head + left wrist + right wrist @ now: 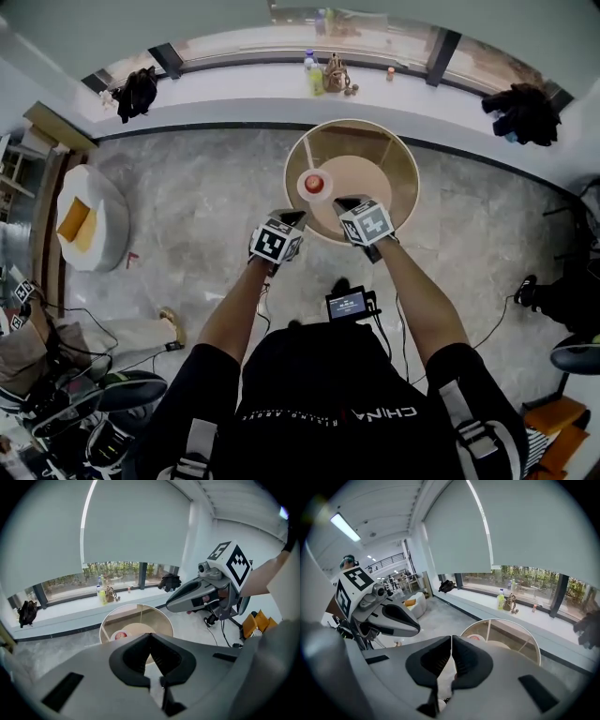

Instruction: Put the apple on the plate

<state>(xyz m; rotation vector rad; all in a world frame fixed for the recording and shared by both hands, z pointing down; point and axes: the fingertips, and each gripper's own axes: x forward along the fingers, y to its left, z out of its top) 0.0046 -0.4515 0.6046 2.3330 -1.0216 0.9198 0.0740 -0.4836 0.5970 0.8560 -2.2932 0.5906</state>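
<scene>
A red apple (pixel 314 183) sits on a small white plate (pixel 302 186) at the left side of a round glass-topped table (pixel 410 178). My left gripper (pixel 293 218) hovers just short of the table's near edge, shut and empty. My right gripper (pixel 344 202) reaches over the near rim, to the right of the plate, also shut with nothing in it. In the left gripper view the shut left gripper (pixel 151 634) points toward the table (pixel 136 606), with the apple (pixel 121 635) up and left of the tips. The right gripper view shows the right gripper (pixel 451 637) shut and the plate (pixel 476 638) partly hidden behind it.
A window sill runs behind the table with bottles (pixel 312 73) and a small bag on it, and dark clothing (pixel 138 91) at both ends. A white armchair with an orange cushion (pixel 89 217) stands at the left. Cables and gear lie on the marble floor at the lower left.
</scene>
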